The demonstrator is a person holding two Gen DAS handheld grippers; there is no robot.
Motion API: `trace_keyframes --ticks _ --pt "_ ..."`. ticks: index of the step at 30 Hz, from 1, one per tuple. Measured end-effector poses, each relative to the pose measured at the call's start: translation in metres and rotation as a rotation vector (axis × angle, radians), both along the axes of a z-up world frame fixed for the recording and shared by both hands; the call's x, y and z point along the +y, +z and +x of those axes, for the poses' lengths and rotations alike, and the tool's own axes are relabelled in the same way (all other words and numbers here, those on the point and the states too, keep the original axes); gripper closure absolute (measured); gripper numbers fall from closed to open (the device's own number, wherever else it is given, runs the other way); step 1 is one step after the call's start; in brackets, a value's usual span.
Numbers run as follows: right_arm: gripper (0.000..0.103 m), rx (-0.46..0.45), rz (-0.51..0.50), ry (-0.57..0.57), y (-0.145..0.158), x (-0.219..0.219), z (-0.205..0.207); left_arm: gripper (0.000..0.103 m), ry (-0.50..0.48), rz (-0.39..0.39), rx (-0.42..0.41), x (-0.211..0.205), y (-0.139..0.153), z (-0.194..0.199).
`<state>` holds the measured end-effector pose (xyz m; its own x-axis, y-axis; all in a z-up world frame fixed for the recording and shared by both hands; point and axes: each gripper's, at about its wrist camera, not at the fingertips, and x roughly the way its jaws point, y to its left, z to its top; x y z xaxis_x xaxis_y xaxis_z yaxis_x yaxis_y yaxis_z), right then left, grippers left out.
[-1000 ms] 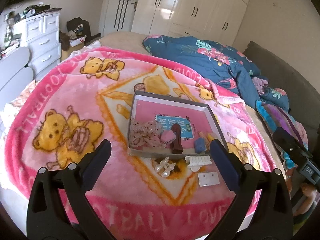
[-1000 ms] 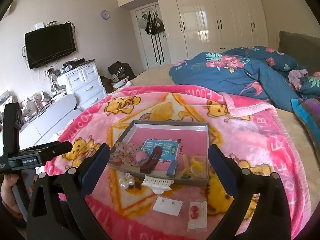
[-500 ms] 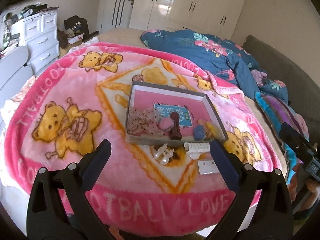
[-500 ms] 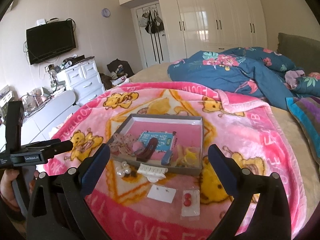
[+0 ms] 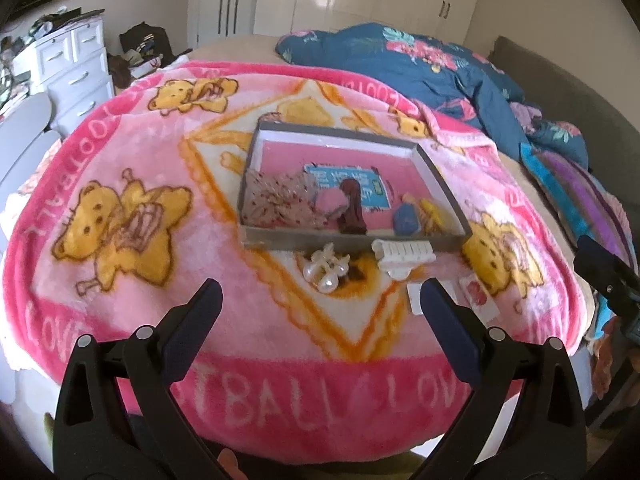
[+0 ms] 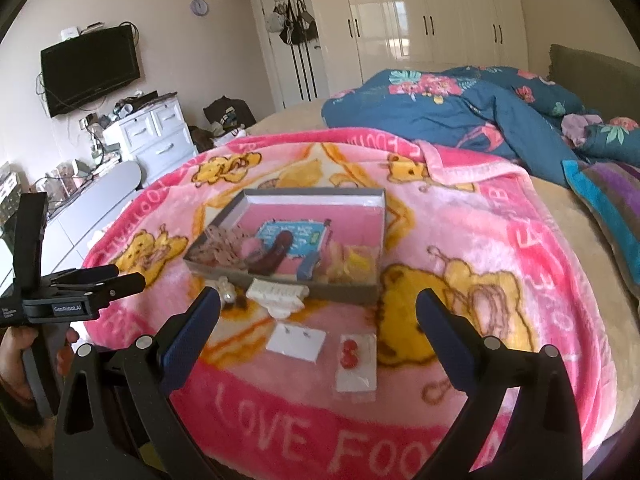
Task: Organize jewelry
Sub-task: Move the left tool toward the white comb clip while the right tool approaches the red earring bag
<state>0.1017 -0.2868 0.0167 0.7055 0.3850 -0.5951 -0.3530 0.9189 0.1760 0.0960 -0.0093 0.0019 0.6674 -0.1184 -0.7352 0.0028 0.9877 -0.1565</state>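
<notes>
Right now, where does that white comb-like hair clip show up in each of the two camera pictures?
Left wrist view: the white hair clip lies right of centre on the pink blanket, against the near wall of the grey tray.
Right wrist view: the white hair clip lies left of centre, again at the tray's near wall.
Shared landmark: the pearl clip sits just left of it in both.

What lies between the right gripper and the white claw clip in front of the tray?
Only flat things: the white earring card lies on the blanket between the open right gripper and the white claw clip. Nothing upright blocks it.
</notes>
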Motion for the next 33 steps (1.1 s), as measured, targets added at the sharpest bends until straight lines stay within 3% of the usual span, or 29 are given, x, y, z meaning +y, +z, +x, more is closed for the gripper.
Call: trace_keyframes --ticks 19,33 --pt "0.005 0.117 -0.060 -0.008 -0.065 -0.020 0.001 0.010 -0.107 0.031 0.111 -0.056 -0.049 0.026" --pt "0.005 0.180 -0.093 0.009 -0.099 -0.013 0.016 0.010 -0.127 0.012 0.146 -0.082 -0.063 0.059"
